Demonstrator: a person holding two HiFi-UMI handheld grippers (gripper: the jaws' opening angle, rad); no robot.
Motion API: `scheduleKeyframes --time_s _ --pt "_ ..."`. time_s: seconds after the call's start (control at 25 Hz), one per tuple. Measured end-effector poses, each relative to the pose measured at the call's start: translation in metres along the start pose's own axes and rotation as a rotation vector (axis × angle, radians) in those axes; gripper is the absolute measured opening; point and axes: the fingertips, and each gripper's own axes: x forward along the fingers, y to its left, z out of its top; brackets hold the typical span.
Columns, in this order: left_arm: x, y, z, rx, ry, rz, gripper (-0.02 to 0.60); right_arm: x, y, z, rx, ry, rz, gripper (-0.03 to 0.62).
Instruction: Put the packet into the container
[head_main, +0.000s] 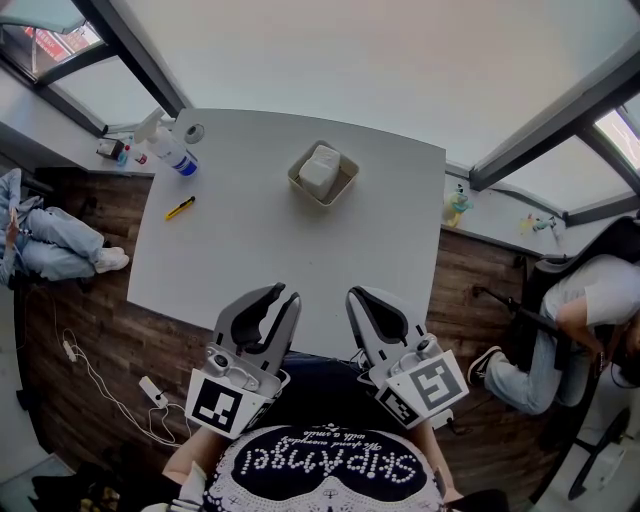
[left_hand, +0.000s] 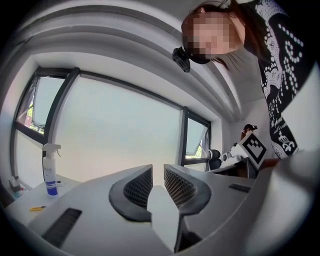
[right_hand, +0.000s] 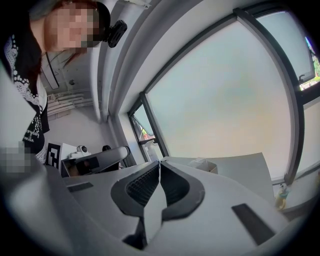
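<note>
Left gripper (head_main: 284, 292), well short of the beige square plastic container (head_main: 347, 186), over the white bench (head_main: 250, 240) edge: jaws a narrow slit apart, empty. White pillowy packet (head_main: 320, 170) already lies inside the container. Judged light, soft and slick; pinch across its middle. Right gripper (head_main: 357, 294): jaws together, empty.

Only one wording can be read: "SKIP ANGEL", set in pale studs and seen upside down on the black shirt (head_main: 325, 470) just past the near edge of the table (head_main: 260, 250). The small script beside it cannot be made out, nor the label on the spray bottle (head_main: 168, 150) at the table's far left corner.
</note>
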Motion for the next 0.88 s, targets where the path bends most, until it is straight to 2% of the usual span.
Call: scheduleKeyframes --time_s 0.64,0.88 --pt "0.0038 -0.0032 -0.0050 -0.026 0.022 -0.018 0.015 0.0019 0.0004 -0.0089 -0.017 0.053 -0.006 0.017" --pt "0.0054 -0.0063 -0.0061 -0.034 0.031 -0.032 0.009 0.0025 0.0003 -0.0106 -0.024 0.068 -0.007 0.017"
